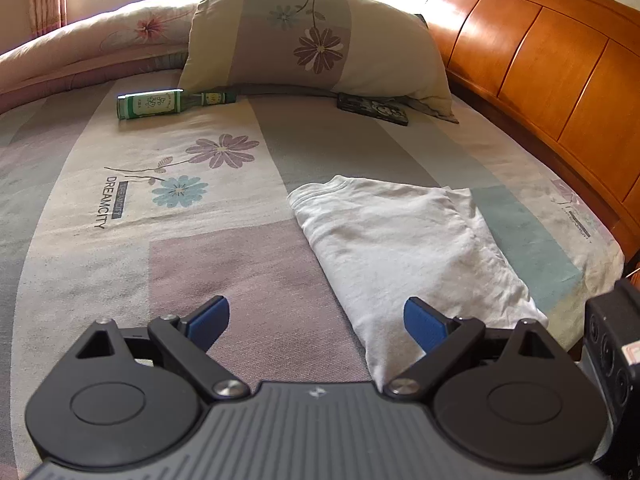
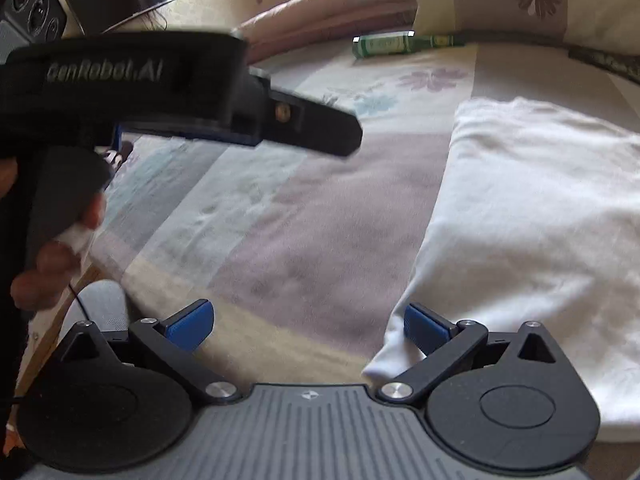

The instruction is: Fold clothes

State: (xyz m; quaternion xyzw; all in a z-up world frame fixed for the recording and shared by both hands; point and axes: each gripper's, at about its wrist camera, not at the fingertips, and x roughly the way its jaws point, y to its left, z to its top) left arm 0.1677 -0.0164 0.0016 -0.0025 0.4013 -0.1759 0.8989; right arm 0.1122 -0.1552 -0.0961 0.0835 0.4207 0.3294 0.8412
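A white garment (image 1: 404,248) lies folded into a compact rectangle on the patterned bed sheet (image 1: 168,248), right of centre. My left gripper (image 1: 316,320) is open just short of the garment's near corner, its right blue pad (image 1: 424,322) over the cloth edge, nothing held. In the right wrist view the same white garment (image 2: 528,216) fills the right side. My right gripper (image 2: 308,326) is open, its right pad (image 2: 424,326) at the garment's near corner. The left gripper's body (image 2: 168,88), held in a hand (image 2: 48,264), crosses the upper left.
A green bottle (image 1: 160,104) lies on its side near a flowered pillow (image 1: 316,36); a dark flat box (image 1: 372,108) sits beside the pillow. A rolled quilt (image 1: 92,52) runs along the far side. The wooden headboard (image 1: 540,52) bounds the right. The bed edge is close, lower left (image 2: 80,280).
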